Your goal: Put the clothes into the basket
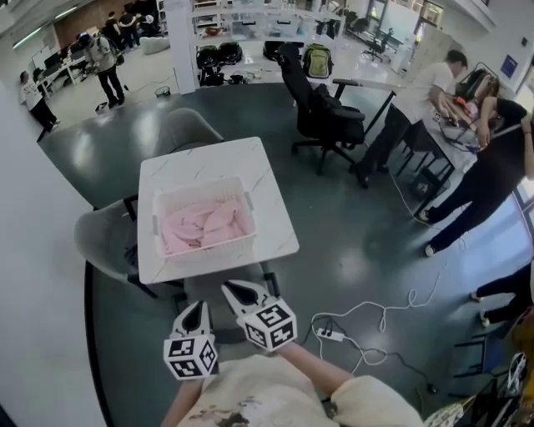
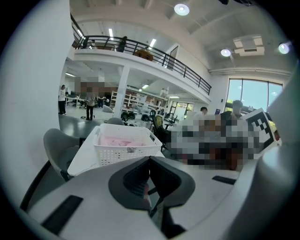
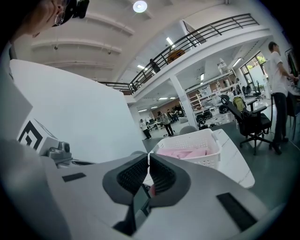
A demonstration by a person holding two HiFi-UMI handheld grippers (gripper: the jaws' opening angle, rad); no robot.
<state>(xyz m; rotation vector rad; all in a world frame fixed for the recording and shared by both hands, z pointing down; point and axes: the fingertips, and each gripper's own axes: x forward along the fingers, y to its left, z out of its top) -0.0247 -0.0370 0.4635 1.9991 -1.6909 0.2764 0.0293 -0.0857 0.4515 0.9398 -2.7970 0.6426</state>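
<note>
One basket (image 1: 203,187), one table (image 1: 213,161)

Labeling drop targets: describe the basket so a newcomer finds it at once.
Find the square white table on the dark floor, with grey chairs around it. The white perforated basket is the only thing on it, filled with pink clothes.

Head view steep down; L/R gripper views share basket (image 2: 123,155).

I see a bright hall, evenly lit by round ceiling lamps (image 2: 181,8) and a large window (image 2: 251,96). The glossy floor (image 1: 359,250) gives soft glare. Both gripper views bend strongly and darken at the edges, and the nearest foreground is slightly soft.
</note>
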